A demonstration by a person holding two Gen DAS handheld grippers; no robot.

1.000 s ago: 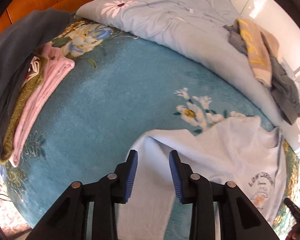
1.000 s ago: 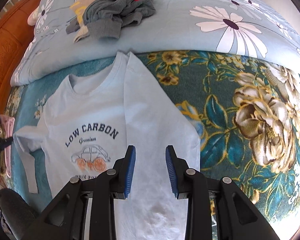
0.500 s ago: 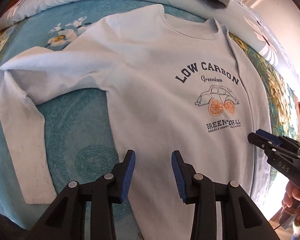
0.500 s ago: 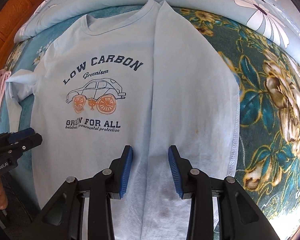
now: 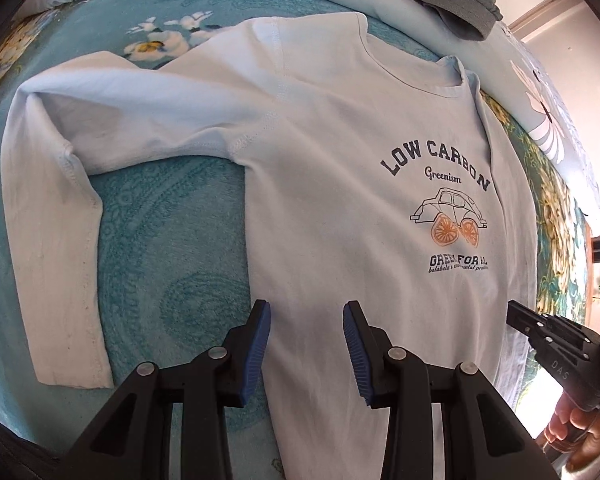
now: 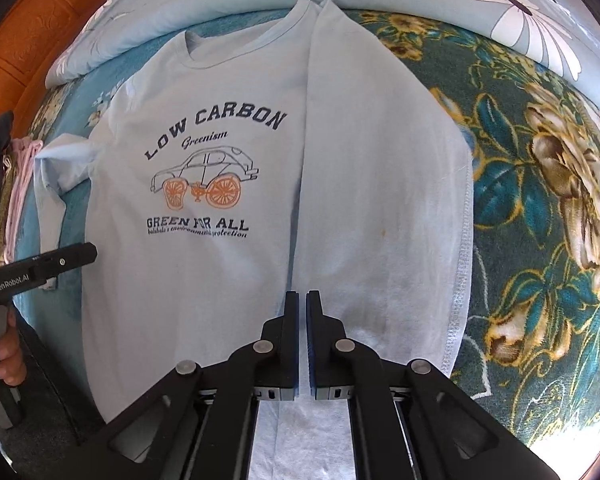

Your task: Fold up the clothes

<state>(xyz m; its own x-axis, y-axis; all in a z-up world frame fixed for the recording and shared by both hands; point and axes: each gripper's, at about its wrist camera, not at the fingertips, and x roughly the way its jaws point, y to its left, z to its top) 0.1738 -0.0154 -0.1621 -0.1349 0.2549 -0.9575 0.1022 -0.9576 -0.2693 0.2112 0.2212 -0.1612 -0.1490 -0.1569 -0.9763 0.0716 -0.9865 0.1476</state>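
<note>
At the far left of the right wrist view, a stack of folded clothes (image 6: 14, 184), pink and olive, sits at the edge of the bed, well apart from the work. Next to it the long-sleeved light blue shirt (image 5: 340, 208) lies face up on the teal floral blanket (image 5: 172, 248), collar toward the far side. Its left sleeve (image 5: 56, 240) is still spread out, bent at the elbow with the cuff pointing to the near edge.

The left gripper (image 5: 306, 344) has swung in from the sleeve side during the last second and now hangs over the shirt's near left edge, jaws at a middling width with nothing between them.

Further right, the right sleeve and side panel (image 6: 384, 184) are already folded over the body, covering the shirt's right third. The right gripper (image 6: 303, 312) has just snapped its jaws nearly together at the inner edge of that folded panel near the hem; whether cloth is pinched I cannot tell. I judge this starts the next fold, with the left side yet to be brought in.

On the far side, a heap of unfolded garments (image 5: 448, 4) rests on the pale daisy-print duvet (image 6: 512, 12), clear of the shirt. Nothing blocks either gripper.
</note>
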